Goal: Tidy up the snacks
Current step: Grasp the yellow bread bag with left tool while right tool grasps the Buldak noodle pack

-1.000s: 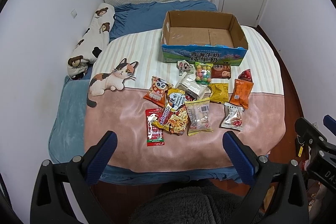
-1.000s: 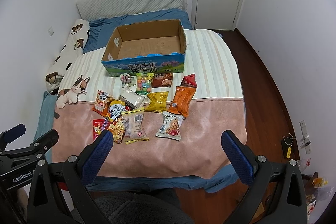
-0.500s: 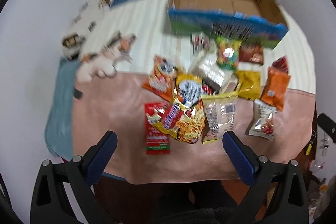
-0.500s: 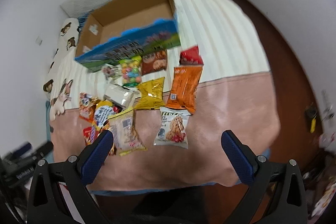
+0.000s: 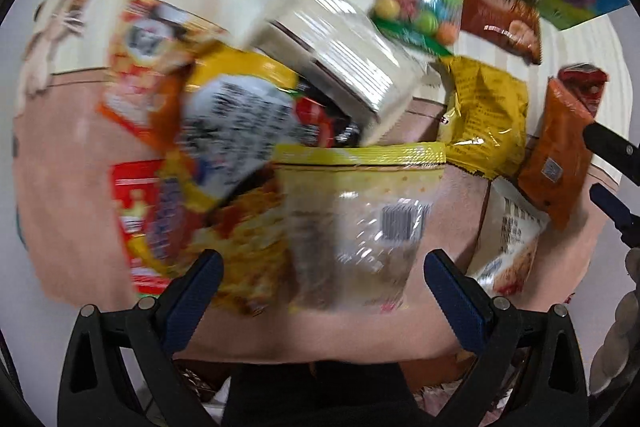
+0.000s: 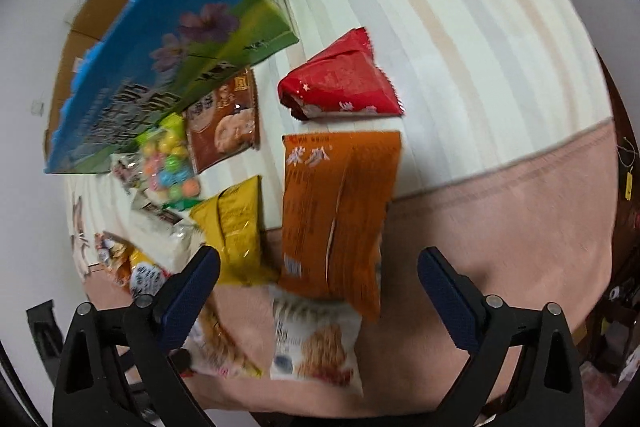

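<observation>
Several snack packets lie on the bed before a blue and green cardboard box. My left gripper is open, close above a clear packet with a yellow top. My right gripper is open above an orange packet and a white cookie packet. A red packet, a brown packet, a candy bag and a yellow packet lie around them. The orange packet also shows in the left wrist view. The right gripper's fingertips show at the left wrist view's right edge.
The snacks rest on a pink and striped blanket. The bed's near edge is just below both grippers. A silvery white packet and a panda packet lie left of centre. Dark wood floor is at the right.
Both grippers have dropped forward from well back of the bed to close above the snacks. Both stay open. The box has slid to the top of both views.
</observation>
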